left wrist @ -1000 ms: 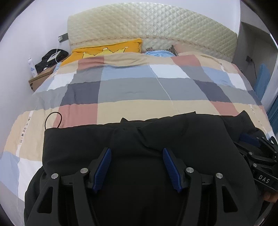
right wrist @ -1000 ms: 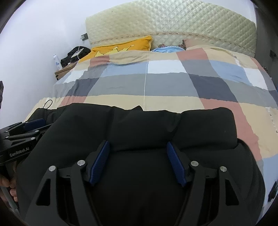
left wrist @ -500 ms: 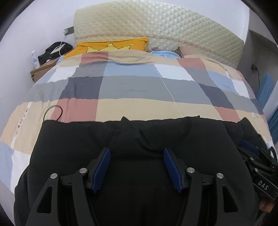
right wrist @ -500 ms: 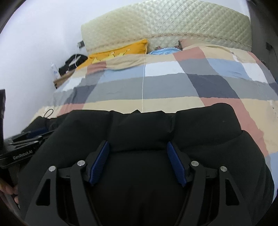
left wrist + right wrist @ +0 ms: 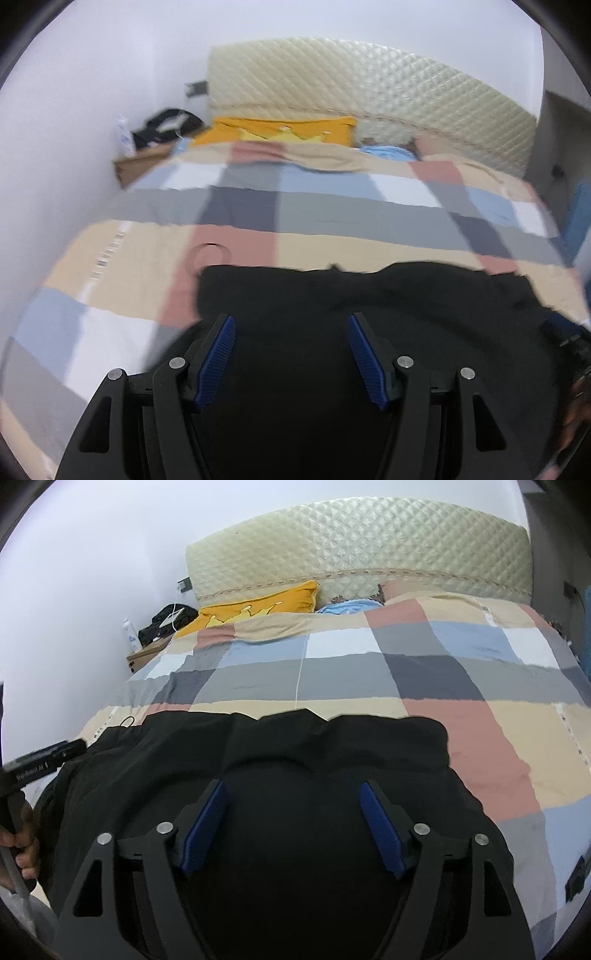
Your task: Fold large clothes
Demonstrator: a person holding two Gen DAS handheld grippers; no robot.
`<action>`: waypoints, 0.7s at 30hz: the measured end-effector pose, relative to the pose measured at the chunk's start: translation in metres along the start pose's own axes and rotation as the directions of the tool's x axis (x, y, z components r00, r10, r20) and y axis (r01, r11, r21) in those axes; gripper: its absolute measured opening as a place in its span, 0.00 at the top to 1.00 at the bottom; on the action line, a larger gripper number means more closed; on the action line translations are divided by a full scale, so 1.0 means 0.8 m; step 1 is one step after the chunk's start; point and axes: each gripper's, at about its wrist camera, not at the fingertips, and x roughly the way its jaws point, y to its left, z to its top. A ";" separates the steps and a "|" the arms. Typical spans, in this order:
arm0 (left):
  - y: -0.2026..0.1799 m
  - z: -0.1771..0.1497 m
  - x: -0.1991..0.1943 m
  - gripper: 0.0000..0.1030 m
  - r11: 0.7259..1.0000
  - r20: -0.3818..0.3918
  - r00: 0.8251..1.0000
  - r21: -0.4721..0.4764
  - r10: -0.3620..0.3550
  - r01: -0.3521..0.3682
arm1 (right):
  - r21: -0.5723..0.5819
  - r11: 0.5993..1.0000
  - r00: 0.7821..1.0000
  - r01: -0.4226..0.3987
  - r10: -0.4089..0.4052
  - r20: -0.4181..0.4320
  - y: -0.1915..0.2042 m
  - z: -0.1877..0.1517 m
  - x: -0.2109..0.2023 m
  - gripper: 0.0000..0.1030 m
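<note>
Both wrist views have shifted since a second ago: the black garment's point(image 5: 295, 775) far edge now lies farther from the fingers, and the left view is blurred. Right gripper point(image 5: 291, 827) jaws have just been opening and stand spread, with the garment below and between the blue pads point(image 5: 205, 827), not pinched. Left gripper point(image 5: 290, 356) jaws are also spread over the same black fabric, gripping nothing. Beyond both fingertips the garment ends in a folded edge on the checked bedspread point(image 5: 443, 679). Farther ahead sit a yellow pillow point(image 5: 258, 603) and the quilted headboard point(image 5: 354, 542).
</note>
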 end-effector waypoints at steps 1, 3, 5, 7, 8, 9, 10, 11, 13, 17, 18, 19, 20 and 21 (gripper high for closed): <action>0.007 -0.006 0.000 0.39 1.000 -0.005 1.000 0.006 0.019 -0.019 | 0.003 1.000 1.000 0.009 -0.009 0.000 -0.003 -0.002 -0.002 0.22; 0.021 -0.017 0.006 0.39 1.000 -0.037 0.999 -0.010 0.017 -0.017 | 0.005 1.000 1.000 0.027 -0.027 0.000 -0.008 -0.007 -0.005 0.21; 0.033 -0.027 0.011 0.39 0.999 -0.057 0.998 -0.034 -0.009 0.008 | 0.005 1.000 1.000 0.027 -0.027 -0.006 -0.010 -0.009 -0.002 0.21; 0.037 -0.034 0.013 0.39 0.999 -0.064 0.998 -0.040 -0.017 0.015 | -0.009 0.999 0.999 0.039 -0.039 -0.006 -0.008 -0.010 0.004 0.19; 0.037 -0.036 0.013 0.39 0.999 -0.061 0.998 -0.036 -0.014 0.012 | -0.023 0.998 0.999 0.050 -0.050 -0.007 -0.005 -0.012 0.009 0.19; 0.036 -0.039 0.013 0.39 0.999 -0.055 0.998 -0.031 -0.010 0.008 | -0.034 0.998 0.998 0.055 -0.055 -0.006 -0.003 -0.015 0.013 0.18; 0.035 -0.041 0.015 0.39 1.000 -0.053 0.999 -0.027 -0.009 0.008 | -0.048 0.997 0.998 0.063 -0.063 -0.004 0.000 -0.018 0.018 0.16; 0.035 -0.044 0.018 0.38 1.000 -0.057 0.998 -0.025 -0.013 0.012 | -0.066 0.995 0.997 0.073 -0.073 -0.006 0.004 -0.021 0.023 0.16; 0.033 -0.049 0.027 0.36 1.000 -0.069 0.997 -0.011 -0.015 0.014 | -0.079 0.994 0.997 0.078 -0.079 -0.003 0.007 -0.026 0.030 0.14; 0.031 -0.050 0.035 0.34 1.000 -0.078 0.997 -0.017 -0.027 0.026 | -0.050 0.997 0.998 0.063 -0.063 -0.003 0.000 -0.031 0.037 0.12; 0.032 -0.051 0.035 0.34 0.999 -0.078 0.996 -0.019 -0.030 0.029 | -0.045 0.997 0.998 0.061 -0.061 -0.004 0.000 -0.032 0.038 0.12; 0.032 -0.051 0.035 0.34 0.999 -0.077 0.996 -0.022 -0.034 0.032 | -0.040 0.997 0.998 0.061 -0.061 -0.006 -0.001 -0.033 0.039 0.12; 0.033 -0.051 0.035 0.34 0.999 -0.076 0.996 -0.026 -0.036 0.035 | -0.039 0.997 0.998 0.062 -0.062 -0.009 -0.001 -0.033 0.039 0.12; 0.034 -0.051 0.035 0.34 0.999 -0.077 0.996 -0.030 -0.037 0.035 | -0.036 0.997 0.998 0.064 -0.064 -0.011 -0.002 -0.032 0.039 0.12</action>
